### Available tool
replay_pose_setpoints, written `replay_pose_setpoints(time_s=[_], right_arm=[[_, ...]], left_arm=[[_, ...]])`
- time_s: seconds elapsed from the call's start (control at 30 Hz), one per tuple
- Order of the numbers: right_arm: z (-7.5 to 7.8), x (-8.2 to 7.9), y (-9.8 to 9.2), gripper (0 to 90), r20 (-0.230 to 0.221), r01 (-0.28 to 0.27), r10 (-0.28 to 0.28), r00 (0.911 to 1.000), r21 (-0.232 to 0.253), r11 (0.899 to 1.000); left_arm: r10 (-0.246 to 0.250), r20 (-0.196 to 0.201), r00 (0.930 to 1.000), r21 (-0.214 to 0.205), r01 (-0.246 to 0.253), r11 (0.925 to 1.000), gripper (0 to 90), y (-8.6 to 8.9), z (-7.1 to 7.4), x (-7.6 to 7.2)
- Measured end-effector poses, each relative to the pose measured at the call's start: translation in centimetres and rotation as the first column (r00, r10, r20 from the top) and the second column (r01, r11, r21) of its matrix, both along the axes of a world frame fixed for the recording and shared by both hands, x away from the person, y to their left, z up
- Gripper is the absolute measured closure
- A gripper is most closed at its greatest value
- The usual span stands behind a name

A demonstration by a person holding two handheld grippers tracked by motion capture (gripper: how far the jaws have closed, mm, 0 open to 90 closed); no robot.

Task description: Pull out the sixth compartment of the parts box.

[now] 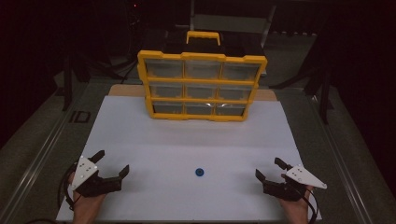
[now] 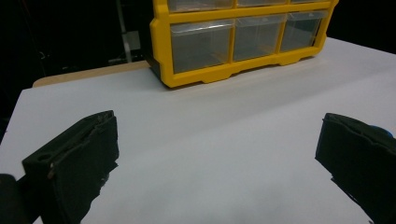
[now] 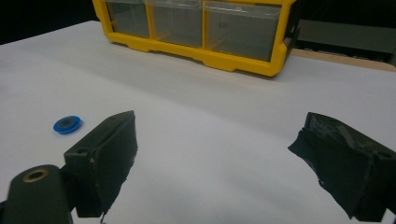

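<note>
Start of pickup, likely: both grippers' fingers spreading wide, empty, resting on bench (image 1: 154, 140). Next: right gripper (image 1: 270, 170) reaching left to blue disc (image 1: 199, 172), pinching it.

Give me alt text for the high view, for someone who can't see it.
Two open hand-held grippers, the left hand-held gripper and the right hand-held gripper, rest at the near corners of a white table with a small blue disc between them, nearer the right one. At the far edge stands a yellow drawer organizer with nine clear drawers.
</note>
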State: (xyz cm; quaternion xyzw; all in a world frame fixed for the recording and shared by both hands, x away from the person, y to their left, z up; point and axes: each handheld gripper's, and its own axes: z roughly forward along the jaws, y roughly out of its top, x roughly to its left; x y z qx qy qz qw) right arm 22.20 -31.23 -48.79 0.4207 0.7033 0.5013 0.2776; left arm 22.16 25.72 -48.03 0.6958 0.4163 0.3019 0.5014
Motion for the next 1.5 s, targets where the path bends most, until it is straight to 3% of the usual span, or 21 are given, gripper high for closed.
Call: replay_pose_setpoints(time_s=[0.5,0.67,0.87,1.5], right_arm=[[0.3,0.0,0.4,11.5,-0.004,-0.004,0.004,1.0000,0.013,1.000],[1.2,0.0,0.6,11.5,0.010,0.007,-0.007,0.9999,-0.017,1.000],[2.1,0.7,1.1,11.6,0.019,-0.018,0.019,0.9996,-0.034,0.999],[2.7,3.3,3.3,11.5,0.022,-0.050,0.051,0.9985,-0.031,0.998]], left_arm=[[0.003,0.001,1.0000,0.000,-0.003,1.0000,0.0,-0.3,0.0,0.1],[0.012,0.002,0.9999,0.010,-0.012,0.9999,0.0,-0.2,0.0,0.1],[0.011,0.004,0.9999,-0.001,-0.011,0.9999,0.0,-0.2,0.1,0.0],[-0.001,0.006,1.0000,-0.006,0.001,1.0000,0.0,-0.5,0.0,0.1]])
